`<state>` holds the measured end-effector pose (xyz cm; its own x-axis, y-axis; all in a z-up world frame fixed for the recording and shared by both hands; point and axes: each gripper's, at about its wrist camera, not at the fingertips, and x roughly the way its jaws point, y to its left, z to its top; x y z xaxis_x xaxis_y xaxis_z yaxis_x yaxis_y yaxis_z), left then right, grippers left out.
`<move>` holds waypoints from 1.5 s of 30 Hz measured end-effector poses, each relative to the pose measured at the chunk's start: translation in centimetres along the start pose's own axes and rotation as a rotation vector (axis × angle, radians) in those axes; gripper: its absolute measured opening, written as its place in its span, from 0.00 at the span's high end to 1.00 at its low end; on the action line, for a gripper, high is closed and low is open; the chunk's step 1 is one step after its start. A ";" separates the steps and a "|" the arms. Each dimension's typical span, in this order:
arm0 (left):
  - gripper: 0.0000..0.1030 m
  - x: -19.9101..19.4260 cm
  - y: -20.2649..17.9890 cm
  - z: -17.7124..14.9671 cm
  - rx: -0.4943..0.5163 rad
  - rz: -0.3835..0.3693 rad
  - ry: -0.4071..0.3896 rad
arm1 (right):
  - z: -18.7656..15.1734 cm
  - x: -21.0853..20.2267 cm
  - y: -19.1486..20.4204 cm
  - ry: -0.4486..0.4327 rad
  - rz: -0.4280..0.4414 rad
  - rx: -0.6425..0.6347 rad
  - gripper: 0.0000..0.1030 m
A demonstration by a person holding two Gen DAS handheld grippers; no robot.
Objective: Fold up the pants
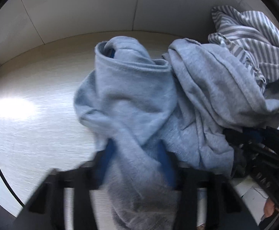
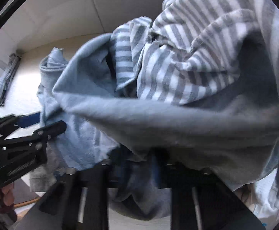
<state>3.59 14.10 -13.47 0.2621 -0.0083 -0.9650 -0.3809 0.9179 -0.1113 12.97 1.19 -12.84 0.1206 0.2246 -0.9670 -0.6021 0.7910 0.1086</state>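
Left wrist view shows my left gripper (image 1: pixel 137 164) at the bottom centre, its jaws clamped on a bunch of the light blue-grey pants (image 1: pixel 131 95), which lie crumpled across the middle of the frame on the pale table (image 1: pixel 34 115). In the right wrist view my right gripper (image 2: pixel 137 164) is likewise closed on pants fabric at the lower centre, under a striped garment (image 2: pixel 187 61) that lies against the pants in the upper right. The main risk, I judge, is that lifting drags the striped garment along, because its folds overlap the cloth I hold. Another is that I have pinched bunched layers, not a clean edge, so the pants could twist or slip rather than spread flat.
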 end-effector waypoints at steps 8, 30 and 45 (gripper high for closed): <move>0.89 -4.3 2.5 0.9 0.005 -0.147 -0.090 | -0.3 -6.8 -1.1 -0.108 0.048 0.022 0.88; 0.90 -21.2 16.5 -0.1 0.086 -0.172 -0.352 | 0.8 -17.5 16.0 -0.335 0.130 -0.099 0.98; 0.51 -12.8 16.9 -0.8 0.025 -0.182 -0.116 | 1.2 -11.3 11.2 -0.156 -0.093 0.079 0.57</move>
<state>-6.90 29.39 -3.18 0.4253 -0.1300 -0.8957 -0.2967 0.9149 -0.2736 5.83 8.21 -0.46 0.2973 0.2286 -0.9270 -0.5197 0.8532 0.0438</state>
